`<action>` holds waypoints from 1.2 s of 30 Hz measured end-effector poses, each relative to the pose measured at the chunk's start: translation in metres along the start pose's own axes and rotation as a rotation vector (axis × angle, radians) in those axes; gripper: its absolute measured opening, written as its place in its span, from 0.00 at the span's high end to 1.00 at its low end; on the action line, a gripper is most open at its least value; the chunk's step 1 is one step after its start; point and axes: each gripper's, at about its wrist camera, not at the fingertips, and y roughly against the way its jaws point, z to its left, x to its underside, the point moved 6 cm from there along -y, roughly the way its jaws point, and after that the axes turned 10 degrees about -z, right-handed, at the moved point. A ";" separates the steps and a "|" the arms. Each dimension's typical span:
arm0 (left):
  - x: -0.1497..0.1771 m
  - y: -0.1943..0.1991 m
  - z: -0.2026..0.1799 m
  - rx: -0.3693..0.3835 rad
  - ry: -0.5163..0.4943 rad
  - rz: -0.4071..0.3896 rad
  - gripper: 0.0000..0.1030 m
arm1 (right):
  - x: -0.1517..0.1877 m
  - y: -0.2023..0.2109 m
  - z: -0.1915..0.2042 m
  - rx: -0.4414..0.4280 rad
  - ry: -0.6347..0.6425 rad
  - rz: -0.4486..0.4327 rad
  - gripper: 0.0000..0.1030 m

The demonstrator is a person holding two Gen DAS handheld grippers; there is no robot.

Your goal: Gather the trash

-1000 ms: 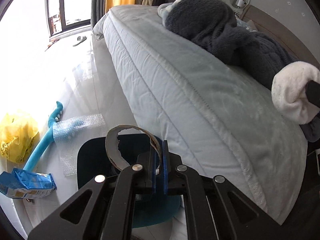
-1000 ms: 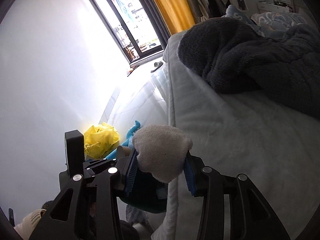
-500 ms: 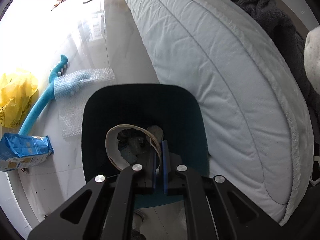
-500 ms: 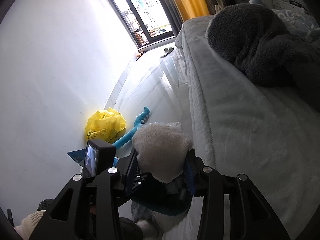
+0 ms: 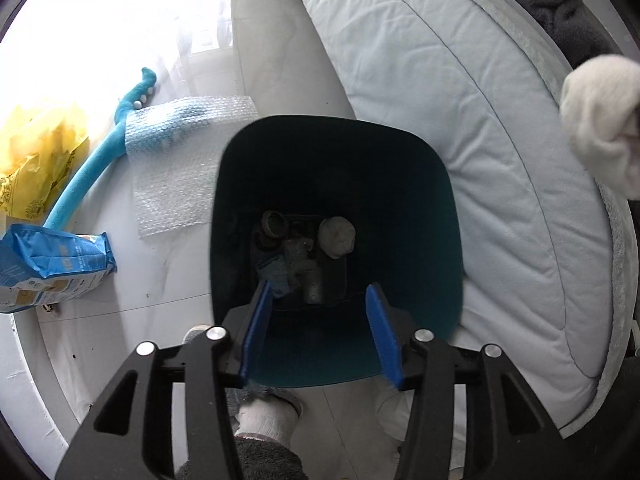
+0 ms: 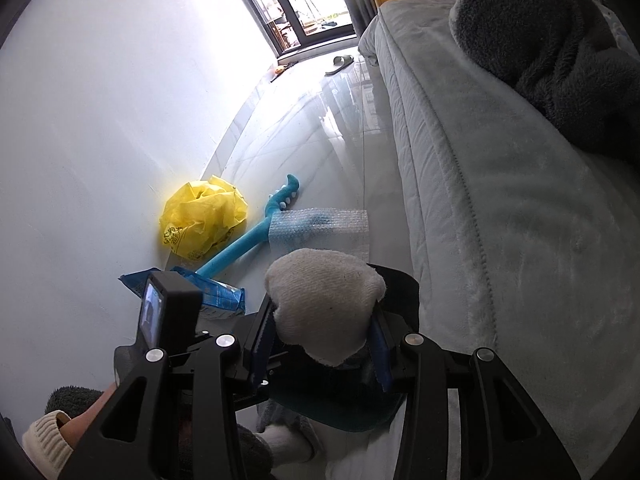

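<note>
The dark teal trash bin (image 5: 448, 200) stands on the floor against the bed. My left gripper (image 5: 318, 292) hangs over its mouth and points down into it; its jaws are opening with nothing between them. At the bin's bottom lie a brown cardboard ring (image 5: 274, 222), a white wad (image 5: 337, 237) and crumpled wrappers (image 5: 296, 268). My right gripper (image 6: 324, 320) is shut on a white cloth bundle (image 6: 324, 300) just above the bin (image 6: 400, 286). That bundle (image 5: 600, 120) also shows at the right edge of the left wrist view.
On the floor left of the bin lie a bubble wrap sheet (image 5: 180, 160), a blue foam stick (image 5: 92, 176), a yellow plastic bag (image 6: 200, 220) and a blue packet (image 5: 52, 264). The bed (image 5: 500, 120) with a dark blanket (image 6: 560, 52) is on the right. A person's socked foot (image 5: 264, 424) is below the bin.
My left gripper came down over the bin and its jaws parted; the cardboard ring it held has dropped inside. My right gripper moved down toward the bin, still holding the white bundle.
</note>
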 end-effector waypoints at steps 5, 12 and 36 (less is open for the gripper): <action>-0.004 0.016 0.022 -0.023 0.012 -0.042 0.46 | 0.010 -0.027 -0.001 0.030 0.014 0.061 0.59; -0.013 0.043 0.047 -0.035 0.027 -0.129 0.47 | 0.028 -0.063 -0.005 0.072 0.023 0.145 0.59; -0.054 0.147 0.024 0.029 -0.006 -0.465 0.51 | 0.067 -0.106 -0.002 0.149 0.099 0.280 0.31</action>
